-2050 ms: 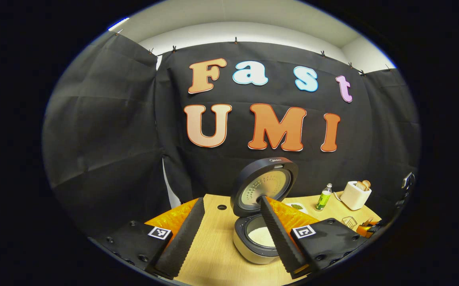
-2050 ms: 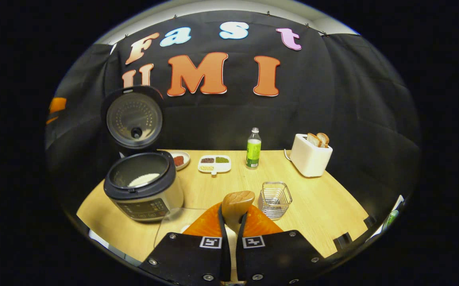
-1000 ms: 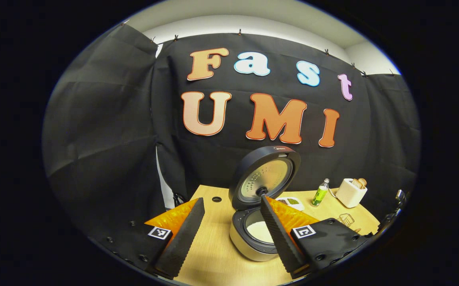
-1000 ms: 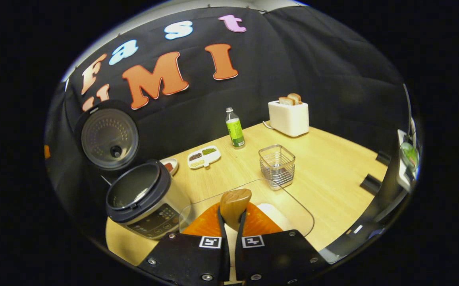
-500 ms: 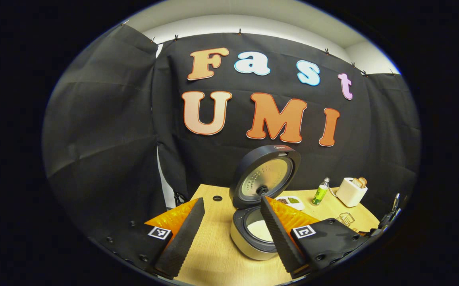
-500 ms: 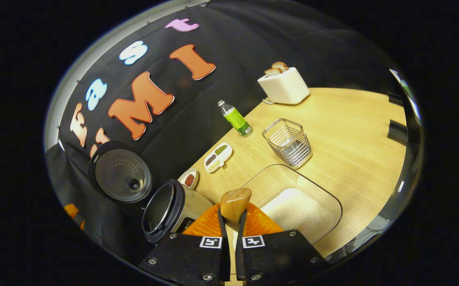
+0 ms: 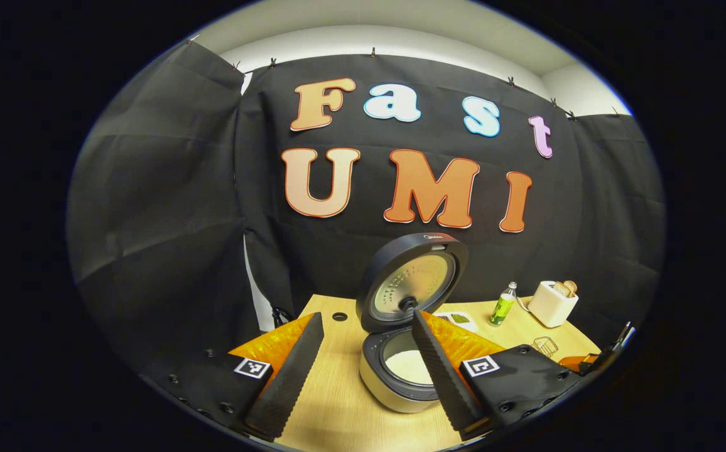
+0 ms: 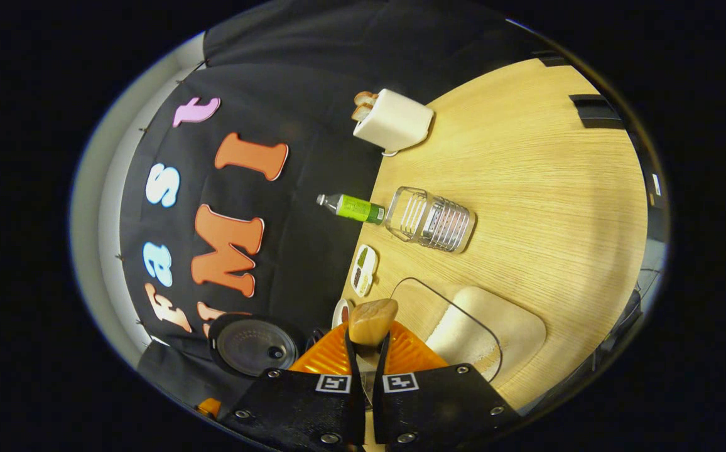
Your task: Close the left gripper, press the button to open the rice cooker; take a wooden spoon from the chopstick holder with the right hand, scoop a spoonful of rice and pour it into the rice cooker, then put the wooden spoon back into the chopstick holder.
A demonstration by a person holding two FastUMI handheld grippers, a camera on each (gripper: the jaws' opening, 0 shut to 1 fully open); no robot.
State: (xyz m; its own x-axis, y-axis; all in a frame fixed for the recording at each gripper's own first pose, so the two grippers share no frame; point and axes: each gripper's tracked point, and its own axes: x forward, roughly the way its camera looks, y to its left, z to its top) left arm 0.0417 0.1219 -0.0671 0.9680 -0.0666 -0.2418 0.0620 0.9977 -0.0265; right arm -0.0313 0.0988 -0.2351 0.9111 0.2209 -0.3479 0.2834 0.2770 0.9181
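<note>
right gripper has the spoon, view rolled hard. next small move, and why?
Probably lower the wooden spoon, clamped in the right gripper, into the rice in the clear tray. The rice cooker stands open, so scooping looks next.

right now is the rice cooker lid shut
No, in the left gripper view the rice cooker stands with its lid swung up, and white rice shows inside the pot.
</note>
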